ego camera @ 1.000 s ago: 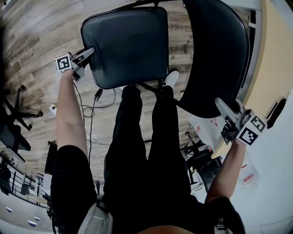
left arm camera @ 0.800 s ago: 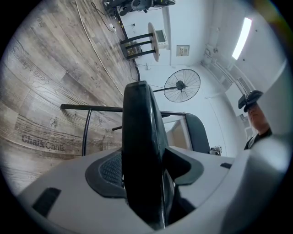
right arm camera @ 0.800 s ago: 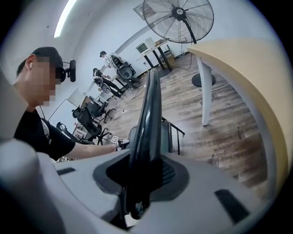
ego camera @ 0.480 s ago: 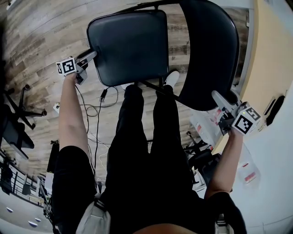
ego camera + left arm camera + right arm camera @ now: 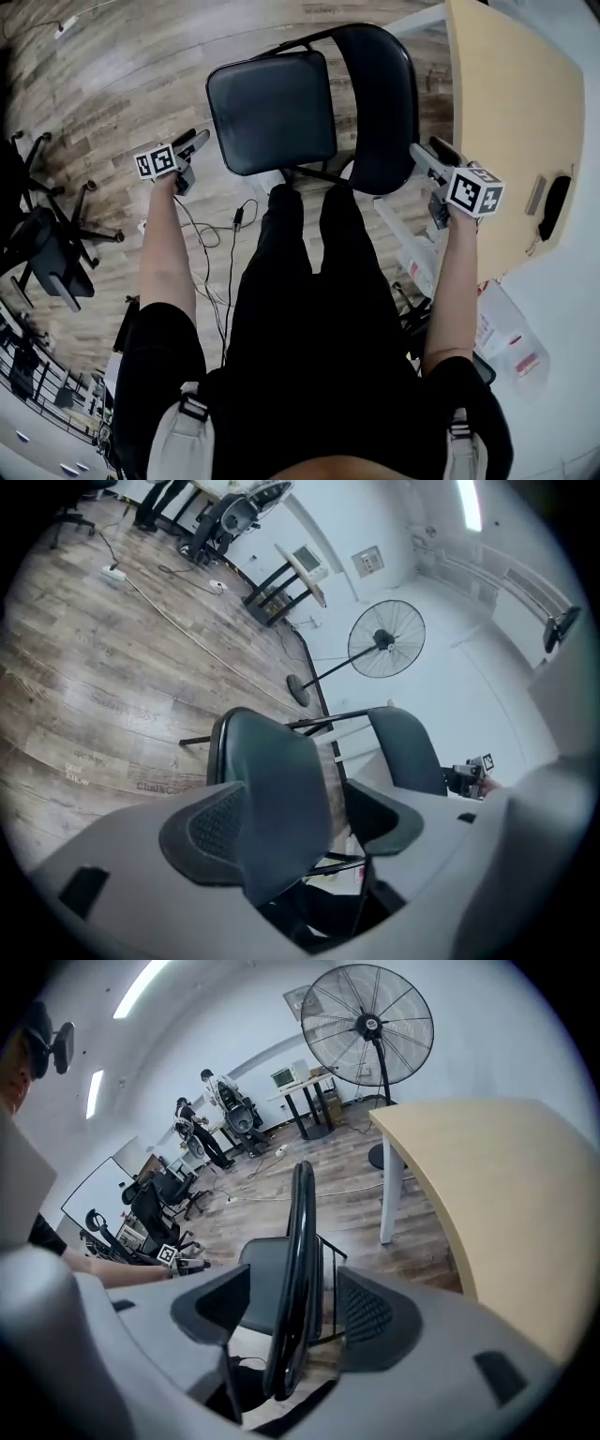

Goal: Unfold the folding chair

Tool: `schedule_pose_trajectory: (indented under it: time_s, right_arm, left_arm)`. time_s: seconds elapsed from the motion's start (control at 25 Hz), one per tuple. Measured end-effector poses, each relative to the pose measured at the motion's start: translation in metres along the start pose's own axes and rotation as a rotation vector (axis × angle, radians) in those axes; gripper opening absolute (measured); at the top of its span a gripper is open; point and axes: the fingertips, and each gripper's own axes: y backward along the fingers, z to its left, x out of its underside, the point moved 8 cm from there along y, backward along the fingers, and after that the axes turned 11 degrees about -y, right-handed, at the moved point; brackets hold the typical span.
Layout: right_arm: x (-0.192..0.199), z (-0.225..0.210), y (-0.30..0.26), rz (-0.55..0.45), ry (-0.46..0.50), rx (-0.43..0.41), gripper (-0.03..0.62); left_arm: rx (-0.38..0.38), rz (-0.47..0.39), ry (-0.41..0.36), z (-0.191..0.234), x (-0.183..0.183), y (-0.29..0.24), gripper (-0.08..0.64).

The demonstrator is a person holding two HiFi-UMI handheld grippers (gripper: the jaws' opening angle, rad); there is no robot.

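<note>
The black folding chair stands unfolded on the wood floor, its seat (image 5: 272,112) flat and its backrest (image 5: 380,103) to the right. My left gripper (image 5: 192,145) hangs open to the left of the seat, clear of its edge. In the left gripper view, the seat (image 5: 272,789) shows past the wide jaws of the left gripper (image 5: 295,822). My right gripper (image 5: 422,159) is beside the backrest's near right edge, its jaws opening. The right gripper (image 5: 286,1302) frames the backrest's rim (image 5: 298,1269), and its pads do not touch it.
A light wooden table (image 5: 497,103) stands close on the right of the chair. The person's legs (image 5: 309,281) are just behind the seat. Cables (image 5: 220,225) trail on the floor, office chairs (image 5: 47,253) sit far left, and a pedestal fan (image 5: 367,1026) stands beyond the table.
Both grippers have let go of the chair and lifted away, the left from the seat's edge, the right from the backrest. Their jaws have spread. The chair stays unfolded.
</note>
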Motion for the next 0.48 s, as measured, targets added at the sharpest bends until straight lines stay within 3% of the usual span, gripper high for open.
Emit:
schedule_pose_trajectory:
  time_s: [0.12,0.24,0.48]
  right_arm:
    - [-0.01,0.015,0.012,-0.02,0.022,-0.032,0.276]
    - [-0.013,0.028,0.027,-0.03,0.03,-0.076,0.276]
    - [-0.016,0.055,0.069,-0.056,0.044,-0.207,0.276]
  left_arm:
    - [-0.027,-0.057,0.0,-0.039,-0.01,0.029,0.316]
    - [-0.059,-0.058,-0.015,-0.089,-0.007,0.044,0.316]
    - [-0.01,-0.082,-0.056,-0.22,0.0,0.057,0.316]
